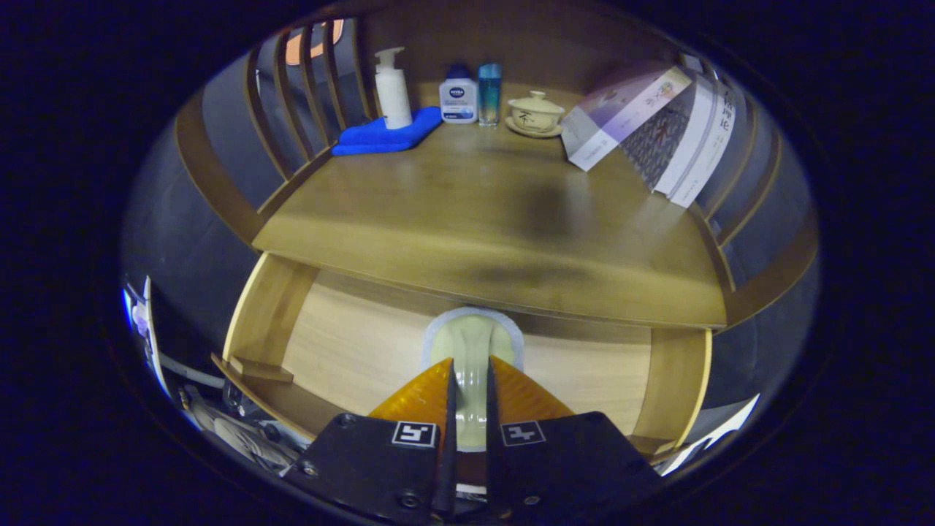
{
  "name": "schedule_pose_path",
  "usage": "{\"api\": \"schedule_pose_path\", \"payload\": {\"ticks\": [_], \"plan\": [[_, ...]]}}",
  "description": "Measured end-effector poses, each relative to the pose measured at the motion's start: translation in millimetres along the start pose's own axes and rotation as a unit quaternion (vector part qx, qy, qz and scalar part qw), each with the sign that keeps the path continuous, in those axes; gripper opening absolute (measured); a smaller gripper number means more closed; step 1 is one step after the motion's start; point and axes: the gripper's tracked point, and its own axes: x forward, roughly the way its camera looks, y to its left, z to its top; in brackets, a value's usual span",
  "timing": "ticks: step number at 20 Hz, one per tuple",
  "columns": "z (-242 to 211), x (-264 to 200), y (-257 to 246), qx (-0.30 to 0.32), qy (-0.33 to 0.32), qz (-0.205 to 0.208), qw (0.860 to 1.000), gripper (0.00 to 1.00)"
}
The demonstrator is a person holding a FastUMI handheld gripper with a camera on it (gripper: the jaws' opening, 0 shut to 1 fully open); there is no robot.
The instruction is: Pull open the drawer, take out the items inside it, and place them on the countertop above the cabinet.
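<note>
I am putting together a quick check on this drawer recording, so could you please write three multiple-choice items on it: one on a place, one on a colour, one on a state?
1. Where does the pump bottle stand?
A. on the blue cloth
B. in the drawer
C. on the books

2. What colour is the cloth?
A. red
B. blue
C. white

3. What is the gripper doing?
A. open above the countertop
B. shut on the lidded cup
C. shut on a pale green item over the open drawer

Answers: 1 A, the bottle's base rests on the cloth; 2 B, it is bright blue; 3 C, both fingers press the item's narrow part.
</note>
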Motion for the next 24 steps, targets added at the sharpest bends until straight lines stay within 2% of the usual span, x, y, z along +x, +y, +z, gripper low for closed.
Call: {"api": "schedule_pose_path", "payload": {"ticks": [12,18,24], "plan": [[46.1,-39.4,-5.0,0.006,-0.018,-0.004,1.0,0.19],[90.4,-35.5,-19.0,0.021,-0.022,-0.011,0.999,0.19],[127.6,-11.8,-19.4,0.021,-0.012,-0.012,1.0,0.19]]}}
